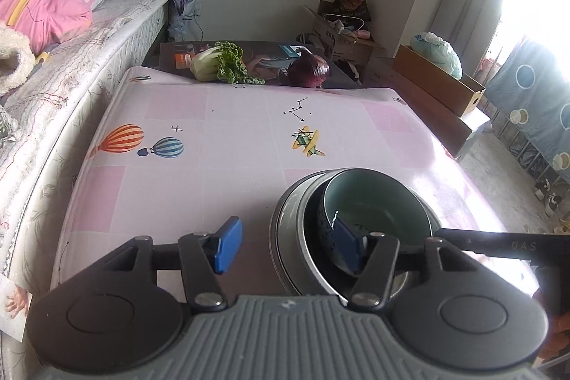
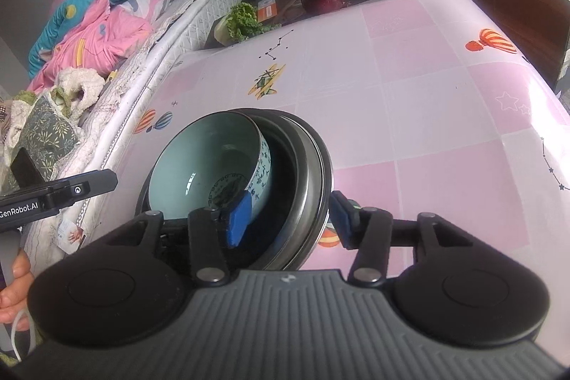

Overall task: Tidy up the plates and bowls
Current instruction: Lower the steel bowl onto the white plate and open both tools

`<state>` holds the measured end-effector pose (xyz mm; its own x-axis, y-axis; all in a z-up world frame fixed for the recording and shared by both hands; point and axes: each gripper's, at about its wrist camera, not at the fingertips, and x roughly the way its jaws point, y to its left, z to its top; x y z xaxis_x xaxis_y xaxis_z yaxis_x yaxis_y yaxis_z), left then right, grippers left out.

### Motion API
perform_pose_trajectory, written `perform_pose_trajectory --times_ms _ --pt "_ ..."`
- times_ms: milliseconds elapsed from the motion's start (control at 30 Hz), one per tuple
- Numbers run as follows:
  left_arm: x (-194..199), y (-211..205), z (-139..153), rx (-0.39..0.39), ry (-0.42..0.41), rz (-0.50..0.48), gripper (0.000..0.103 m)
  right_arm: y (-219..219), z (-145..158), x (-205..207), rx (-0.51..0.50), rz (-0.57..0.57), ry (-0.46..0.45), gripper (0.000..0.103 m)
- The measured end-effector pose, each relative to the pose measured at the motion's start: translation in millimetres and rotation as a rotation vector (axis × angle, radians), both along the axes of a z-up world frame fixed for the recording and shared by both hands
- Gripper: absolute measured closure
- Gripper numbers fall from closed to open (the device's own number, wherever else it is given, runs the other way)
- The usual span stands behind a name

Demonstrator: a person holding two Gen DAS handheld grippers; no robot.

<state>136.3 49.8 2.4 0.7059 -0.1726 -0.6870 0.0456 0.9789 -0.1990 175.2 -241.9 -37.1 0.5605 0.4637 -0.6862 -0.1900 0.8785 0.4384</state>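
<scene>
Roughly: one teal bowl (image 1: 377, 202) tilted inside one metal dish (image 2: 310, 166) on table (image 1: 231, 116); left gripper (image 1: 286, 246) and right gripper (image 2: 290, 219) both parted, straddling rims, nothing pinched.

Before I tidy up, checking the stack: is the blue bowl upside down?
No, the blue bowl sits open side up, nested inside the metal bowl.

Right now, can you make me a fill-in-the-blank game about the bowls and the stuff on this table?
1. The pale blue bowl sits tilted inside a bigger bowl made of ____.
2. On the pink tablecloth, next to the orange striped hot-air balloon, the smaller balloon is striped ____.
3. At the table's far edge, beside the leafy green vegetable, lies a purple ____.
4. The pads on both grippers are coloured ____.

Missing words: metal; blue; onion; blue
</scene>
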Motion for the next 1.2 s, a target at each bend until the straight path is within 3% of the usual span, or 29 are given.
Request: perform_pose_trajectory --times_ms 200,433,533,600,667,767,833,1000,1200 --pt "-24 20 -2 -0.033 -0.013 0.066 0.037 5 -5 -6 0.063 -0.003 0.000 0.053" --pt "-43 32 -4 -0.038 -0.013 0.105 0.030 9 -5 -11 0.070 -0.026 -0.016 0.049" --pt "-51 32 0 -0.028 -0.014 0.108 0.025 2 5 -24 0.051 -0.060 -0.066 0.049" --pt "-56 32 5 -0.028 -0.014 0.112 0.020 -5 18 -39 0.007 -0.094 -0.127 0.043" --pt "-62 31 13 -0.024 -0.033 0.113 0.014 -8 30 -55 -0.054 -0.118 -0.189 0.022" --pt "-73 26 27 0.021 -0.077 0.116 0.002 -10 49 -88 -0.181 -0.125 -0.302 0.009" --pt "-80 20 36 0.046 -0.099 0.119 0.000 -7 57 -107 -0.273 -0.135 -0.350 0.001" --pt "-95 3 51 0.068 -0.091 0.128 0.000 0 60 -144 -0.461 -0.207 -0.379 0.001" --pt "-107 -17 52 0.116 -0.056 0.158 0.000 3 54 -165 -0.538 -0.304 -0.331 0.001"
